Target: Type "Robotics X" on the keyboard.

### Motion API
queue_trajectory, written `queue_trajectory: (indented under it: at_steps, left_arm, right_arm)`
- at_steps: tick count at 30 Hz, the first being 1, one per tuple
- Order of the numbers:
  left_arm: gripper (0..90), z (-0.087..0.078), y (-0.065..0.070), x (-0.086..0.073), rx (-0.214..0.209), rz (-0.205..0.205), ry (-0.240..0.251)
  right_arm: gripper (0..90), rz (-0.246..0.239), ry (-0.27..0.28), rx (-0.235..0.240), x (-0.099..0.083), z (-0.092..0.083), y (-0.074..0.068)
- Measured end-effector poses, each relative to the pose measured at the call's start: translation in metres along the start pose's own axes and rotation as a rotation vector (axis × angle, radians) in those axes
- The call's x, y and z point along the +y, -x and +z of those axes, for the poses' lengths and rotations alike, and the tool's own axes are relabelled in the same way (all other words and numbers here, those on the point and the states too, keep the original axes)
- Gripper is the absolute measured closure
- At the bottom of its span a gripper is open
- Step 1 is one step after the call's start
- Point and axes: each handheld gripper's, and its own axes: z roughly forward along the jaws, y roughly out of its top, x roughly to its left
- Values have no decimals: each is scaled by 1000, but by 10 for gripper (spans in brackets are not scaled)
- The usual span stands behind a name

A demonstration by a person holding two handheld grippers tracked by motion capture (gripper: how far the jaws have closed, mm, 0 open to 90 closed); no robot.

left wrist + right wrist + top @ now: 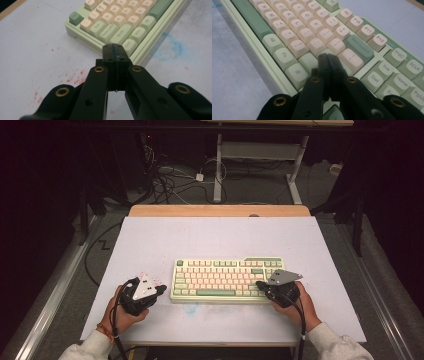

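Pale green keyboard (227,280) with cream and darker green keys; white mat (150,245) flecked red, perhaps smudged blue.

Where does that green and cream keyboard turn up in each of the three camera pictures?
High view: keyboard at centre, between both grippers.
Left gripper view: its left end at top centre, beyond the shut jaws.
Right gripper view: its right half spreads across the frame under the shut jaws.
Shared landmark: the white table sheet.

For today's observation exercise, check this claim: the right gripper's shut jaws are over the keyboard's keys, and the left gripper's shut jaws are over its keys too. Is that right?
Not quite. The right gripper is shut over the keys of the keyboard, but the left gripper, also shut, sits beside the keyboard's left front corner, over the white mat, not over the keys. The left gripper view shows it.
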Motion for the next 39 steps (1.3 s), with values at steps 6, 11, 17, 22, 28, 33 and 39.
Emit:
queue_trajectory:
  at_steps: [6,11,17,22,28,33,39]
  left_arm:
    - [879,8,-2,16,-11,13,5]
    - [879,17,-4,34,-32,-1,3]
    - [878,36,-1,57,-53,16,-15]
    - [878,53,2,73,-84,38,-28]
    - [877,68,5,82,-92,49,-45]
    - [877,78,5,87,-103,54,-55]
    - [876,92,8,94,-118,65,-75]
  right_arm:
    - [900,-2,3,-4,0,0,0]
    - [900,0,5,-5,-1,0,-1]
    - [900,-4,3,-10,0,0,-1]
    - [900,-6,3,-11,0,0,-2]
    - [900,-8,2,-15,0,0,-2]
    - [900,-7,1,-17,0,0,-3]
    - [900,-9,-1,-18,0,0,-3]
